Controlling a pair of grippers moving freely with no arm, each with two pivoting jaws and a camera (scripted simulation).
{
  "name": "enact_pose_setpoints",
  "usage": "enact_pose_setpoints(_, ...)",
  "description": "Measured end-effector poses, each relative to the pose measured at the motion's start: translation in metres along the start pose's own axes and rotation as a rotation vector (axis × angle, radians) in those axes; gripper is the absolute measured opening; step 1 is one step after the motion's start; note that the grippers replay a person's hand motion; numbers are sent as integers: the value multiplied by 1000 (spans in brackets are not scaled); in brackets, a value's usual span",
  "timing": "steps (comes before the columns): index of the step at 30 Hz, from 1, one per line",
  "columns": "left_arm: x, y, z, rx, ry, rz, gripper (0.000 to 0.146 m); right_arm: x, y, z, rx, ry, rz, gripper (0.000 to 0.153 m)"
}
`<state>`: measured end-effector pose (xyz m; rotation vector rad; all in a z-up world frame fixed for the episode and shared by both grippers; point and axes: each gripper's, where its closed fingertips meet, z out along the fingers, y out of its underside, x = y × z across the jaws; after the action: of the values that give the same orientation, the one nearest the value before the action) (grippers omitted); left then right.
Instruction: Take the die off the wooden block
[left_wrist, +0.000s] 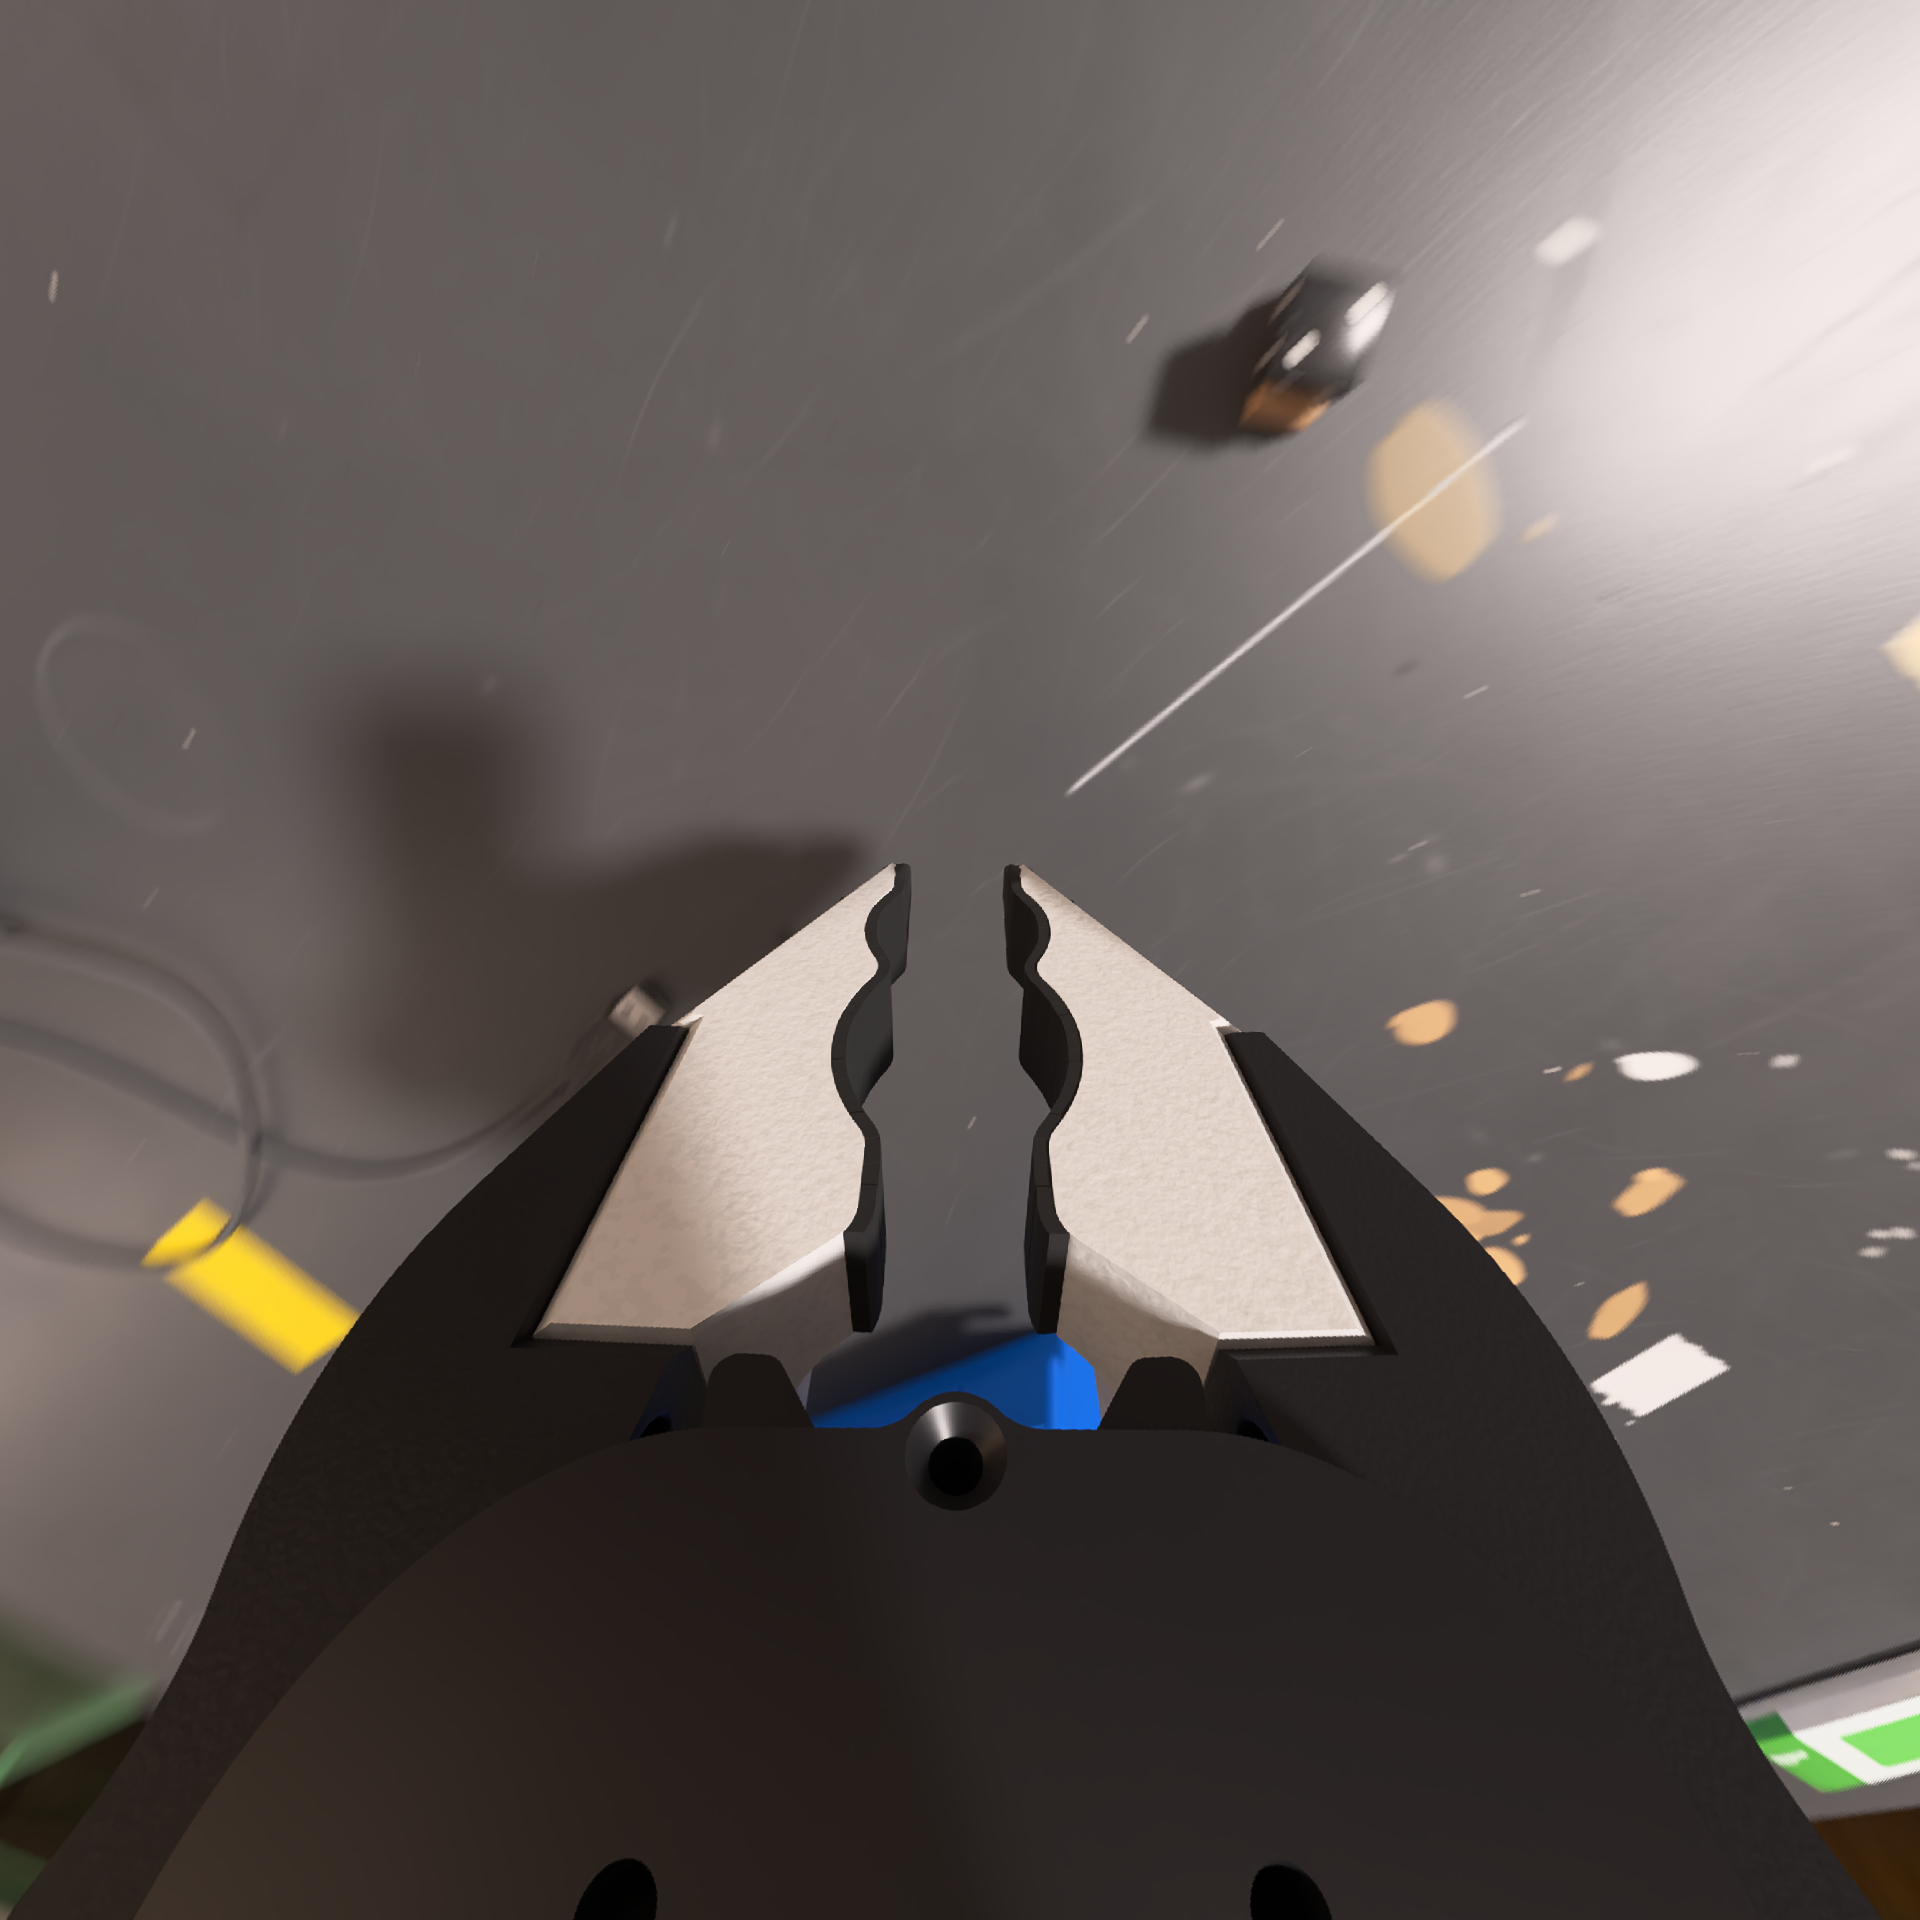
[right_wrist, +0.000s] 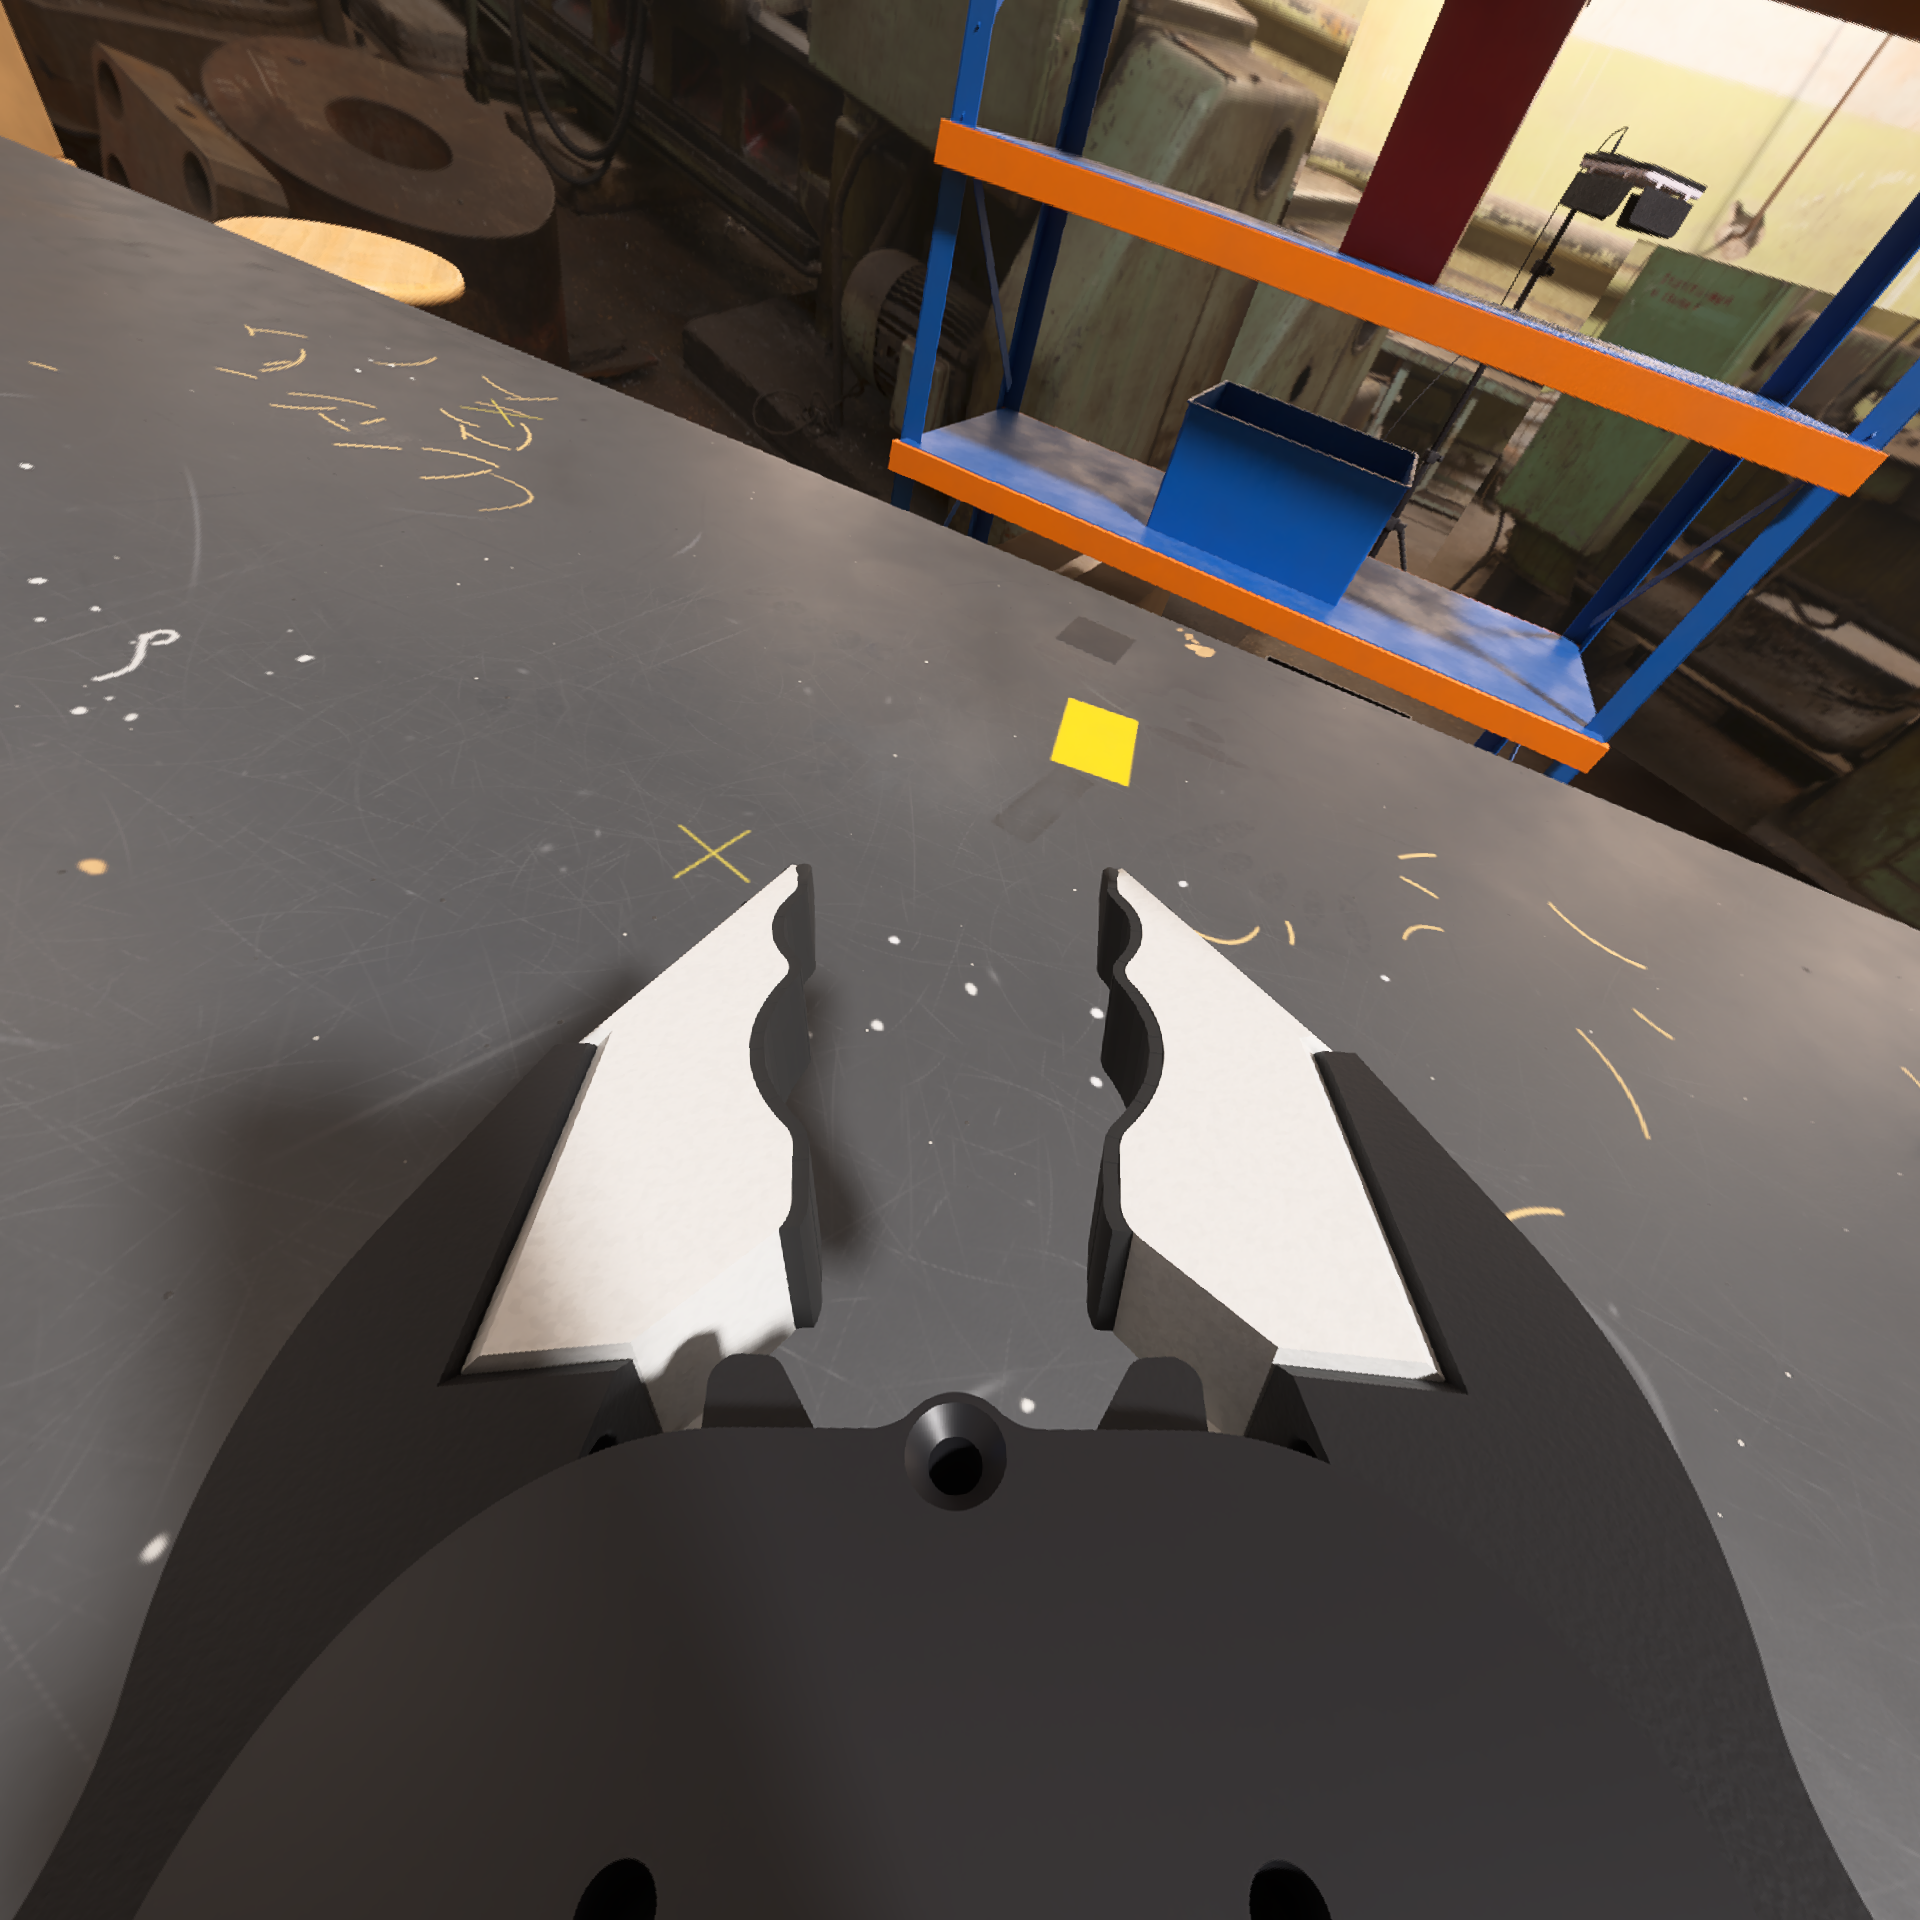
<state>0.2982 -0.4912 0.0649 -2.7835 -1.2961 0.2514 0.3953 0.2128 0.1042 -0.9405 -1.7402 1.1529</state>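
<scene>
In the left wrist view, a small dark object with a brown wooden part (left_wrist: 1280, 358) lies far ahead to the right on the grey table (left_wrist: 727, 416). It is too blurred to tell die from block. A blue rounded thing (left_wrist: 971, 1374) shows below the finger bases of my left gripper (left_wrist: 957, 881), mostly hidden. The left jaws stand a narrow gap apart with nothing between them. In the right wrist view, my right gripper (right_wrist: 956, 881) is wide open and empty above the table (right_wrist: 416, 935). No die or block shows in that view.
A yellow strip (left_wrist: 249, 1288) and a grey cable (left_wrist: 156, 1091) lie at the left of the left wrist view. In the right wrist view, a yellow square (right_wrist: 1093, 740) lies ahead. Beyond the table edge stand a blue-and-orange shelf (right_wrist: 1351, 281) with a blue bin (right_wrist: 1278, 488) and a wooden stool (right_wrist: 343, 260).
</scene>
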Motion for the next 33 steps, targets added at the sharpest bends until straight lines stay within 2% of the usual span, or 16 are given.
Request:
enact_pose_setpoints(3,-10,20,6,-187,-132,4,16,-2,0,1,1,-4,4,55)
enact_pose_setpoints(6,-13,33,15,-344,-208,96,19,-7,-1,3,1,-16,0,55)
enact_pose_setpoints(10,1,44,29,-463,-126,132,17,-9,-4,3,1,-16,-23,55)
enact_pose_setpoints(12,6,40,35,-448,-94,140,12,-7,-4,0,1,-8,-20,55)
enact_pose_setpoints(16,33,3,36,-187,99,80,4,-1,-2,-3,-6,5,-3,55)
enact_pose_setpoints(20,26,-15,24,-76,45,73,6,-4,-1,-1,-10,-2,-8,55)
enact_pose_setpoints(26,7,6,18,-162,-53,70,14,-10,-3,3,-6,-17,-13,55)
enact_pose_setpoints(33,-4,30,23,-272,-135,94,17,-10,-2,4,-9,-21,-12,55)
